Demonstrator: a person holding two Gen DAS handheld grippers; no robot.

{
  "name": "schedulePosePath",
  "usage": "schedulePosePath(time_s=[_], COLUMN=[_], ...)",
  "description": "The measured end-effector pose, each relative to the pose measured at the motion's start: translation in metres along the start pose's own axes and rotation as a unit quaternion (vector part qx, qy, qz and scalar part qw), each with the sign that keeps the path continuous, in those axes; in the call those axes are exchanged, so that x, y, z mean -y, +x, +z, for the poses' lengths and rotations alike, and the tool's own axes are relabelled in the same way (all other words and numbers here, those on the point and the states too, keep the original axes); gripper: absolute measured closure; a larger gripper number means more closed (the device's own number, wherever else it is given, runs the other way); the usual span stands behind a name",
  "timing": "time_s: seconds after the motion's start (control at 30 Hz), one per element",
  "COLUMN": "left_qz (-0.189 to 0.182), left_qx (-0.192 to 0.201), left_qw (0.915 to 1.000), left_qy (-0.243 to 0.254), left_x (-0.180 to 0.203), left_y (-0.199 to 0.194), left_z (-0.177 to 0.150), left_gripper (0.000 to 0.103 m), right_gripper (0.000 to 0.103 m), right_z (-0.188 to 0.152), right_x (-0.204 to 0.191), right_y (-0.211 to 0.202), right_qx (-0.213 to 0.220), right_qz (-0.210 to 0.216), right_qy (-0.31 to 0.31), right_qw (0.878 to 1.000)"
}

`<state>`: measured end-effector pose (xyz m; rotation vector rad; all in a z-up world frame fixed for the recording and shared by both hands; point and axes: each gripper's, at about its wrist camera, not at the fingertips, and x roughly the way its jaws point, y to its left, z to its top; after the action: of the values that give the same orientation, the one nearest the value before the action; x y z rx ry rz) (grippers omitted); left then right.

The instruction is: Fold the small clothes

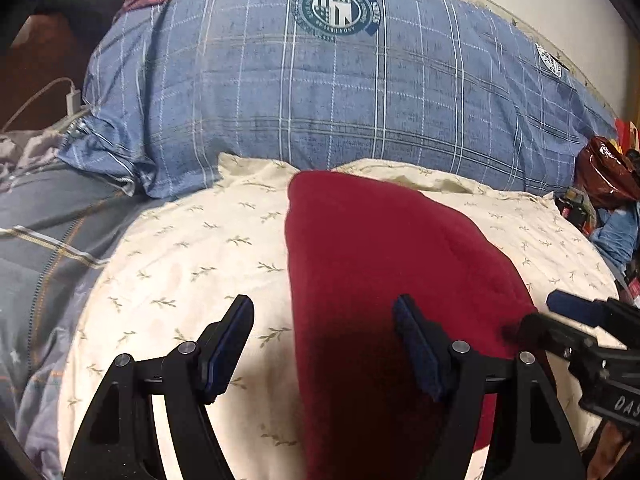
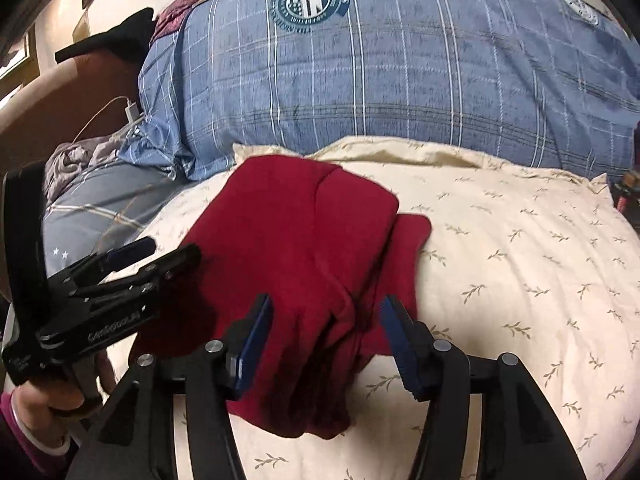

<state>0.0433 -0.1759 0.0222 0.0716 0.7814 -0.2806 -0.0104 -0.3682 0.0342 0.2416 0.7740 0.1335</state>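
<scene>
Blue plaid quilt (image 1: 320,92) fills the twelve o'clock half, its edges cut off by the lens. Cream leaf-print pillow (image 2: 520,240) below it carries the folded red garment (image 2: 288,232) at centre. Left gripper (image 1: 324,344) and right gripper (image 2: 326,340) both released, nothing grasped. Clutter at three o'clock indistinct.

Red garment (image 1: 384,280): near end cut off by left-wrist frame bottom. Emblem lettering on blue plaid quilt (image 2: 400,60): too small to read. Items at bed's right edge (image 1: 608,184): cropped, indistinct.
</scene>
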Motion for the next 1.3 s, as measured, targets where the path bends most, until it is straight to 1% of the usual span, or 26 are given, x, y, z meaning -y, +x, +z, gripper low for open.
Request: schedulePosePath(time_s=[0.13, 0.17, 0.33, 0.47, 0.53, 0.63, 0.73, 0.93, 1.2, 1.3], left_qz=[0.010, 0.014, 0.019, 0.031, 0.030, 0.031, 0.031, 0.039, 0.046, 0.046], left_qx=[0.017, 0.019, 0.008, 0.009, 0.007, 0.016, 0.018, 0.022, 0.021, 0.020], left_qw=[0.9998, 0.9997, 0.9998, 0.9993, 0.9992, 0.9993, 0.9993, 0.9990, 0.9987, 0.9987], left_qy=[0.000, -0.001, -0.001, 0.020, 0.025, 0.015, 0.006, 0.003, 0.007, 0.008], left_x=[0.000, 0.000, 0.002, 0.006, 0.006, 0.003, -0.001, -0.003, -0.004, -0.005], left_y=[-0.018, -0.022, -0.024, -0.023, -0.020, -0.021, -0.019, -0.017, -0.014, -0.013], left_z=[-0.003, -0.004, -0.010, -0.011, -0.009, -0.007, -0.007, -0.007, -0.008, -0.008], left_gripper=[0.031, 0.031, 0.031, 0.031, 0.031, 0.031, 0.031, 0.031, 0.031, 0.031], right_gripper=[0.029, 0.028, 0.027, 0.025, 0.025, 0.020, 0.019, 0.018, 0.017, 0.017], right_z=[0.001, 0.000, -0.005, -0.005, -0.006, -0.005, -0.005, -0.006, -0.011, -0.011], right_x=[-0.002, -0.003, -0.016, -0.021, -0.020, -0.015, -0.008, -0.003, -0.011, -0.012], right_y=[-0.007, -0.007, -0.001, 0.002, 0.001, -0.001, -0.001, 0.006, 0.014, 0.015], right_qx=[0.035, 0.040, 0.048, 0.050, 0.058, 0.065, 0.067, 0.055, 0.040, 0.040], right_qz=[-0.018, -0.024, -0.048, -0.054, -0.059, -0.068, -0.067, -0.070, -0.075, -0.076], right_qy=[0.005, 0.003, -0.027, -0.040, -0.038, -0.029, -0.014, 0.001, -0.009, -0.011], right_qw=[0.999, 0.999, 0.997, 0.996, 0.996, 0.995, 0.995, 0.996, 0.996, 0.996])
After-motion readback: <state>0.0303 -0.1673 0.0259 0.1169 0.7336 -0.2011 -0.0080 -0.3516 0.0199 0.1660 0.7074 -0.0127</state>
